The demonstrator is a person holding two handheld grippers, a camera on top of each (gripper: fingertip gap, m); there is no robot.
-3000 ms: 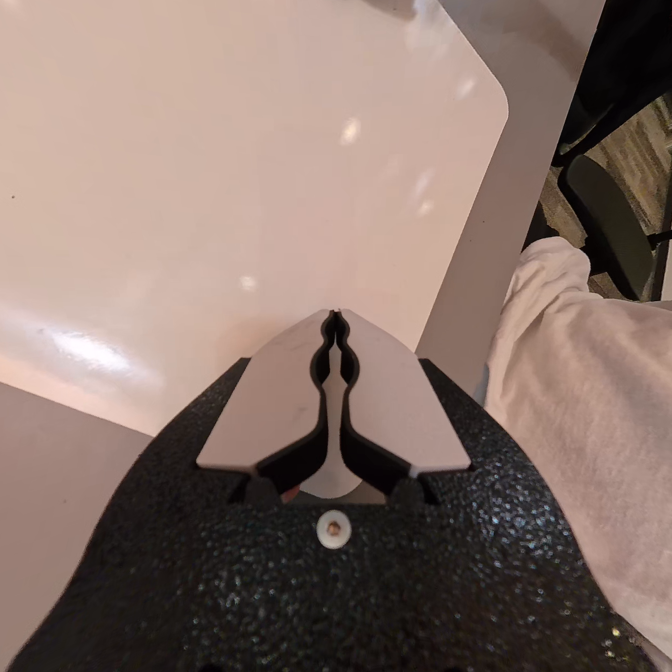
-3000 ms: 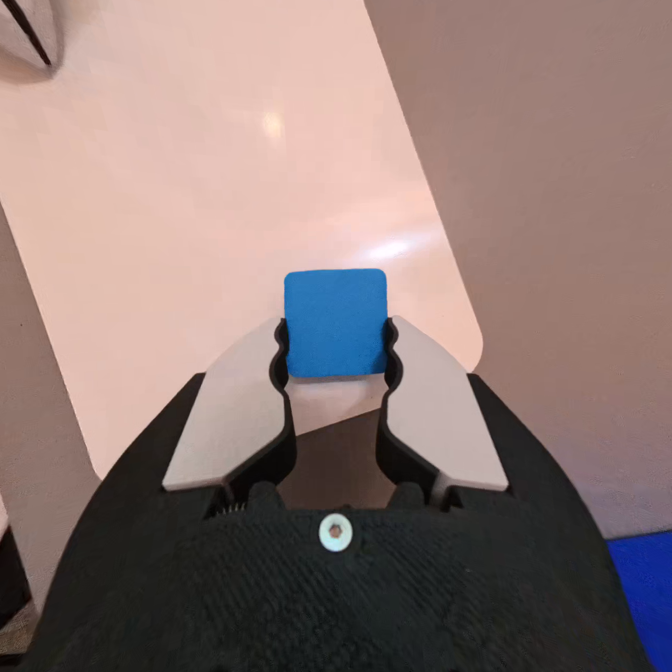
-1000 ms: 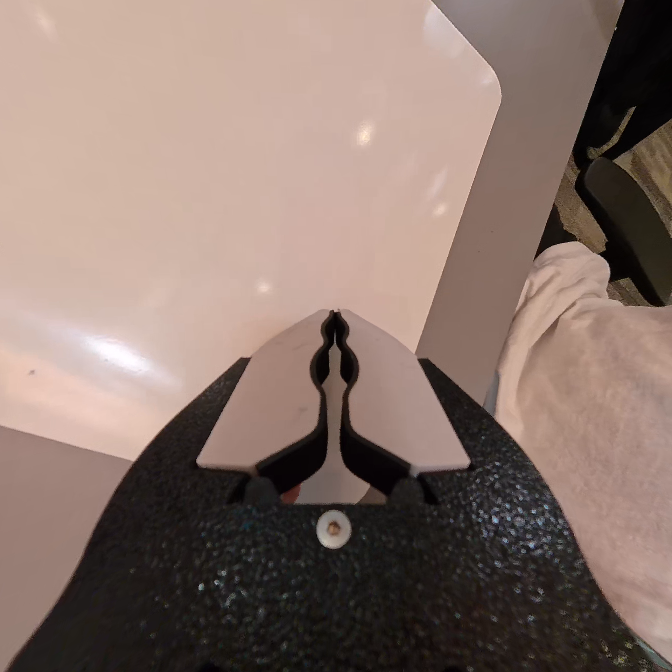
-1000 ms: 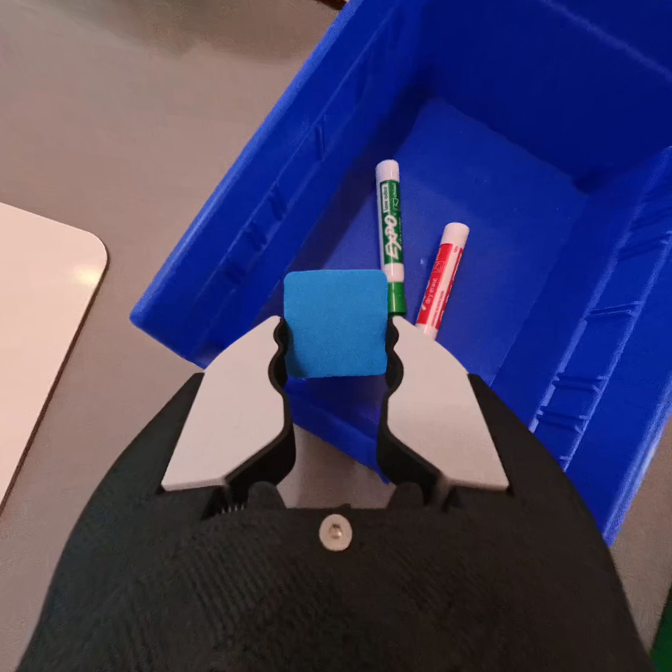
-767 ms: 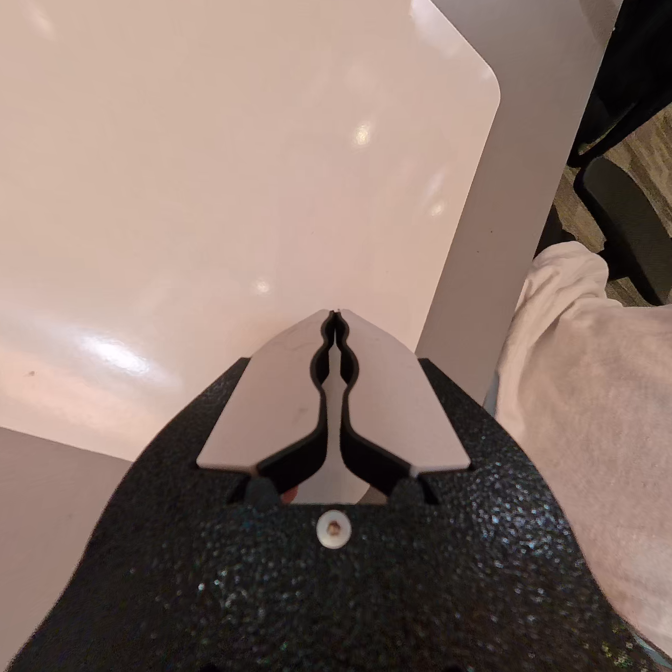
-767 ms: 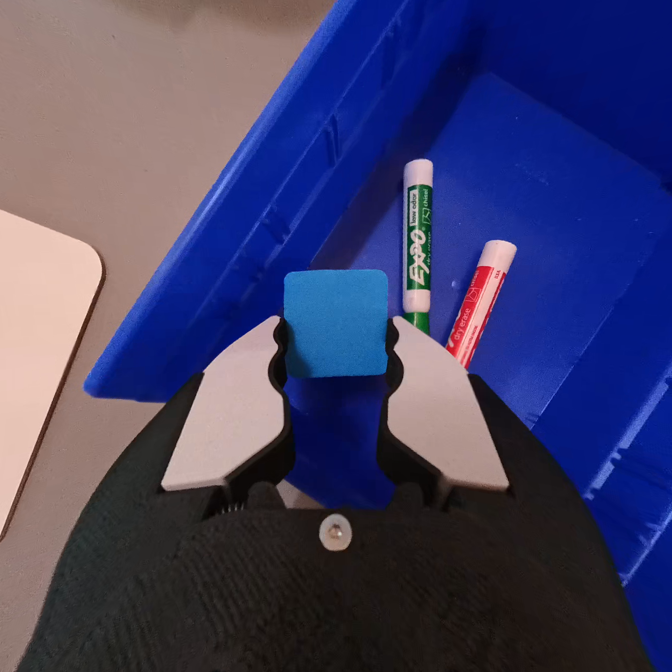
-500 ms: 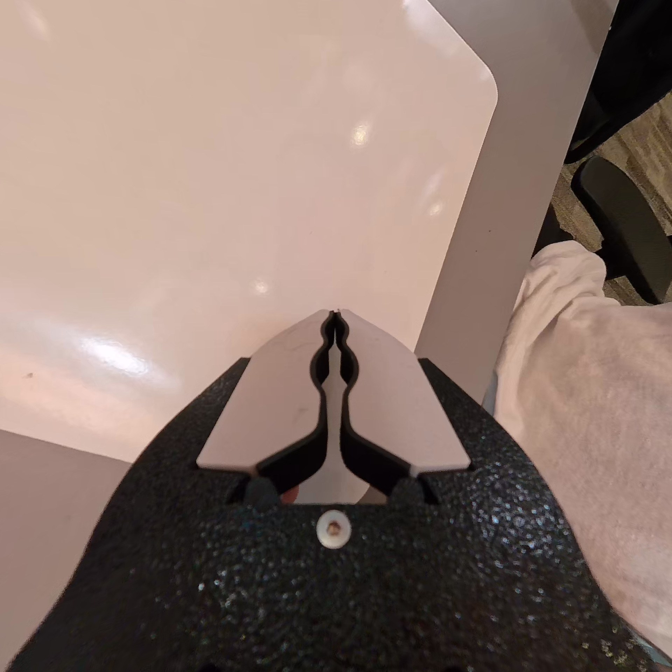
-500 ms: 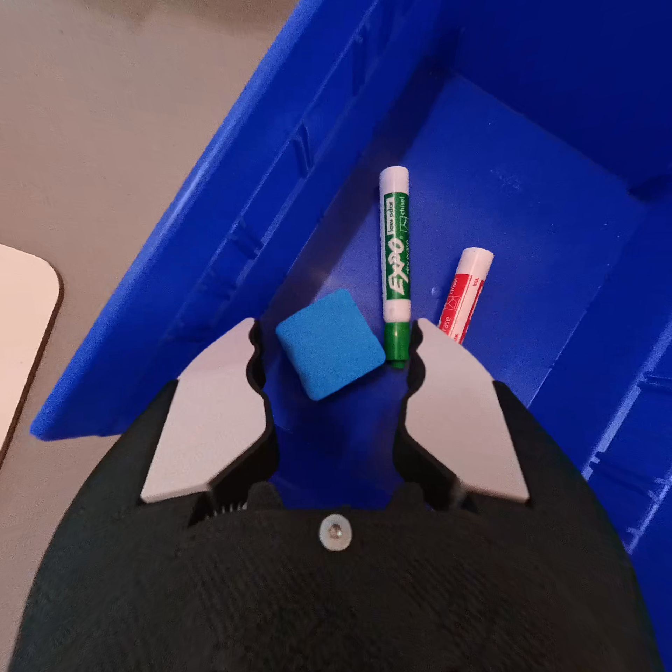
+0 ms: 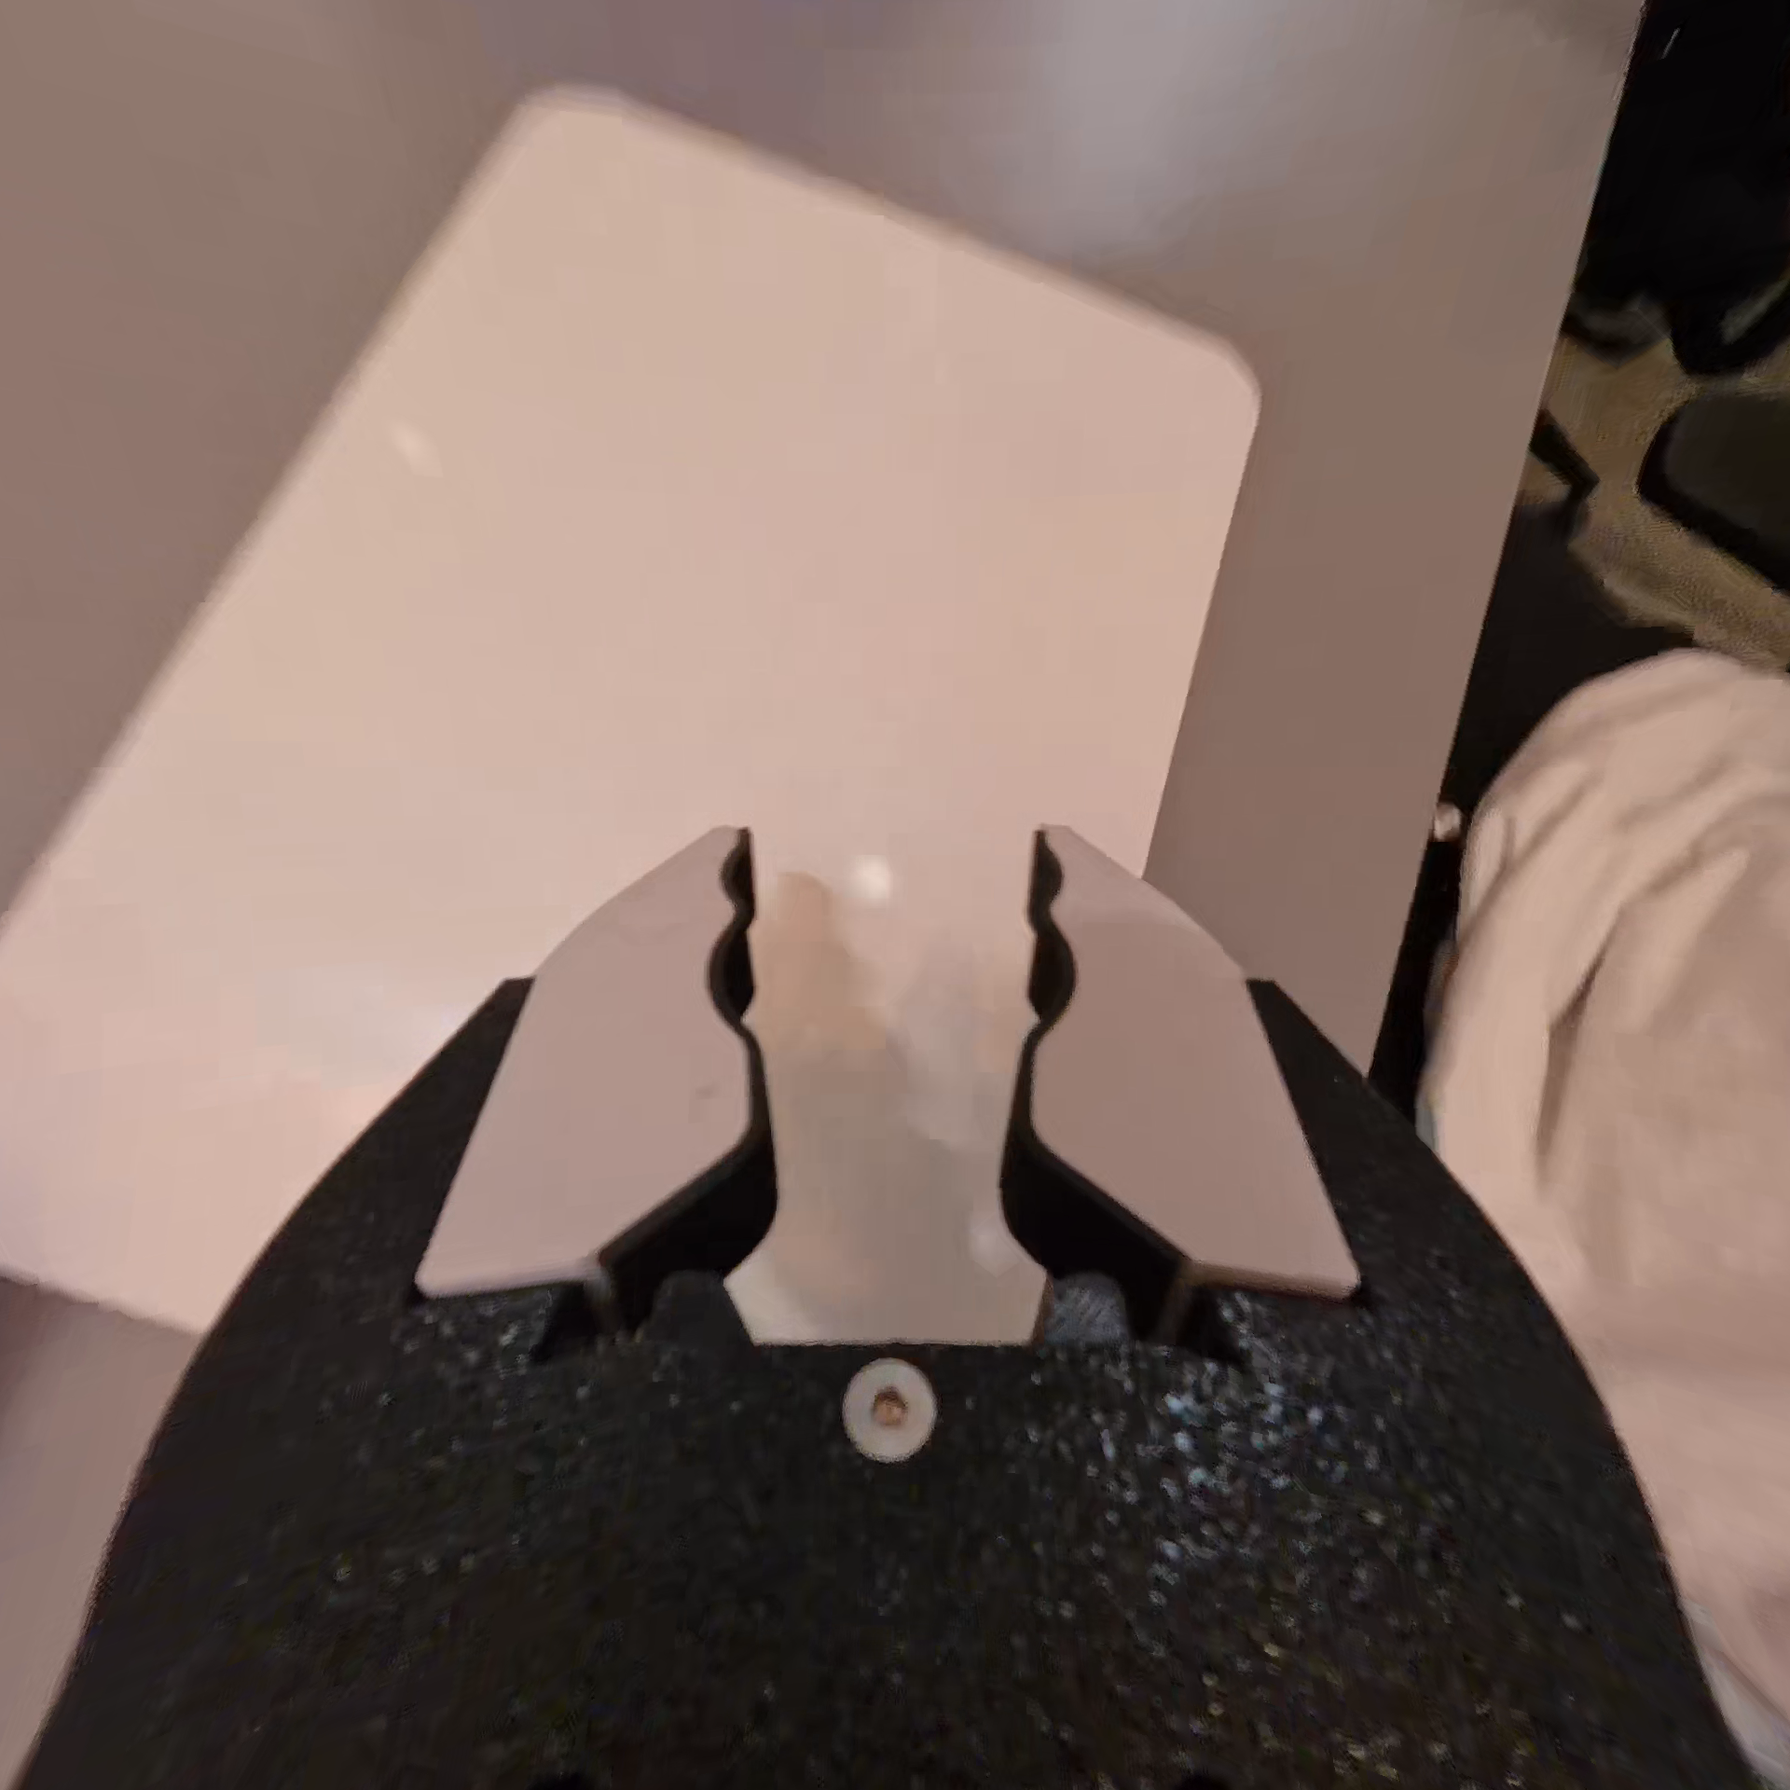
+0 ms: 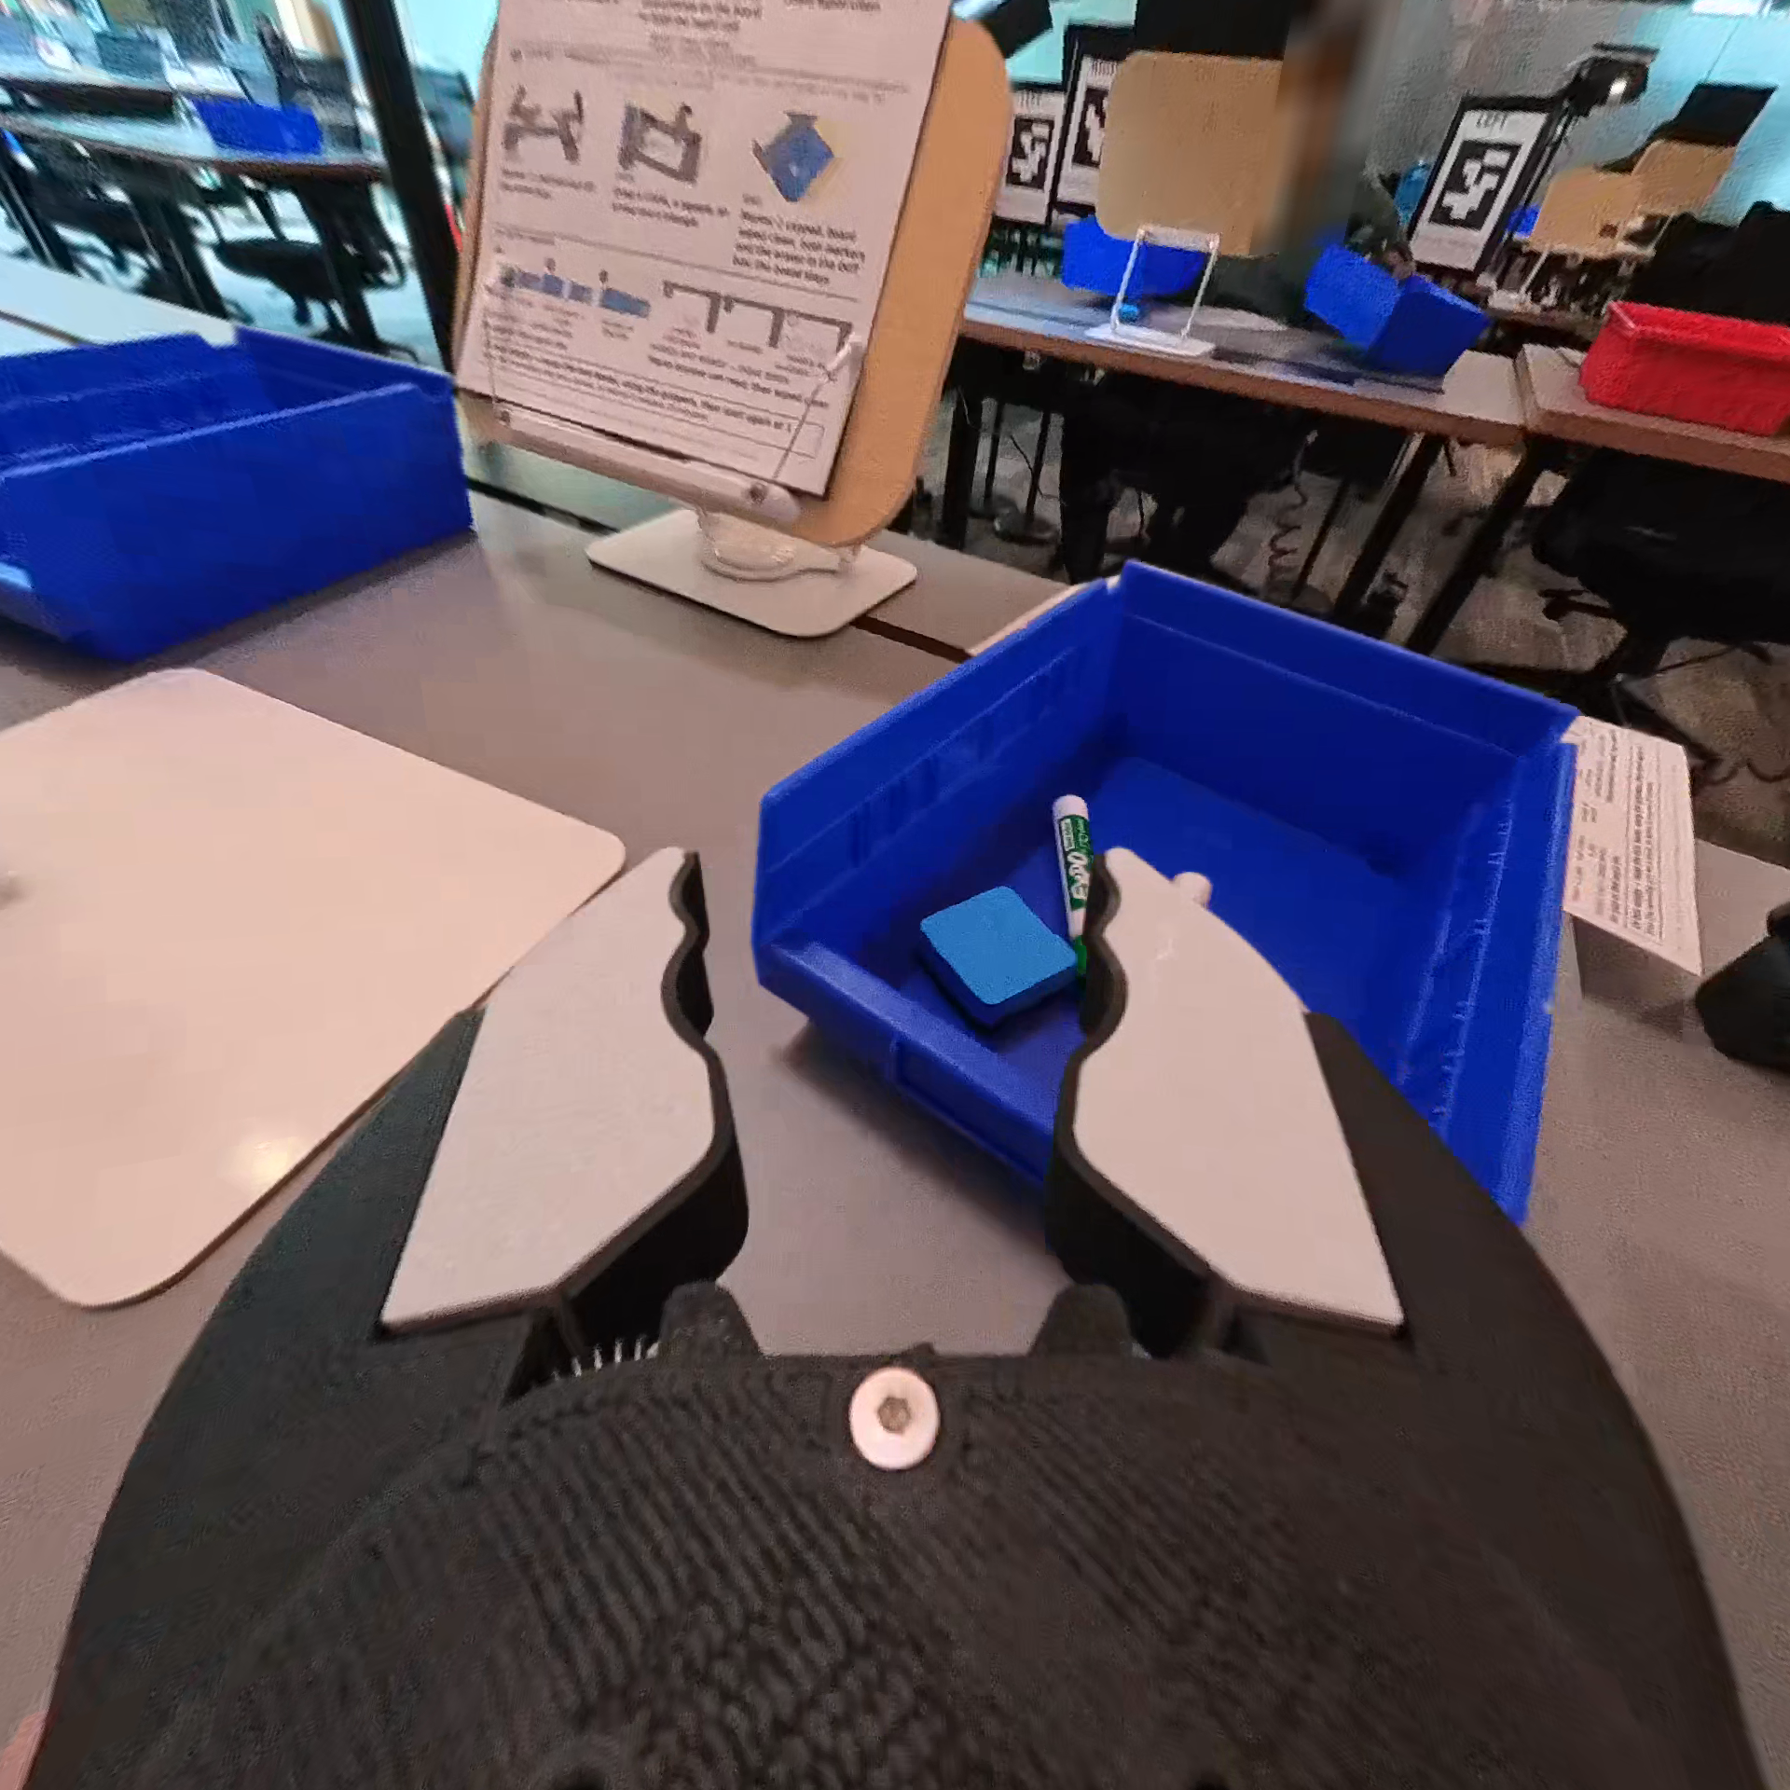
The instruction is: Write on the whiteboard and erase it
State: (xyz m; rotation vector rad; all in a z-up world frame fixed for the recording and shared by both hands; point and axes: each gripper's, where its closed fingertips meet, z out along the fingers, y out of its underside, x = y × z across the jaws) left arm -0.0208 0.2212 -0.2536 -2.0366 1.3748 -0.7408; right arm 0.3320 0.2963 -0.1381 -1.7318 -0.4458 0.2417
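The white whiteboard [image 9: 678,601] lies flat on the grey table and shows no marks; it also shows in the right wrist view [image 10: 223,949]. My left gripper [image 9: 891,852] is open and empty above the board's near right part. My right gripper [image 10: 901,872] is open and empty, raised before the blue bin [image 10: 1453,969]. The blue eraser [image 10: 998,954] lies inside the bin at its near left. A green marker [image 10: 1073,872] lies beside it. The tip of another marker [image 10: 1189,886] peeks from behind my right finger.
A document stand with a printed sheet [image 10: 717,252] stands behind the board. Another blue bin [image 10: 213,484] sits at the far left. A paper sheet [image 10: 1637,852] lies right of the bin. A person's light sleeve [image 9: 1598,1065] is at the table edge [image 9: 1511,581]. Chairs and other tables stand beyond.
My right gripper opened and dropped the eraser into the bin, then drew back and tilted up. My left gripper opened and lifted away from the board.
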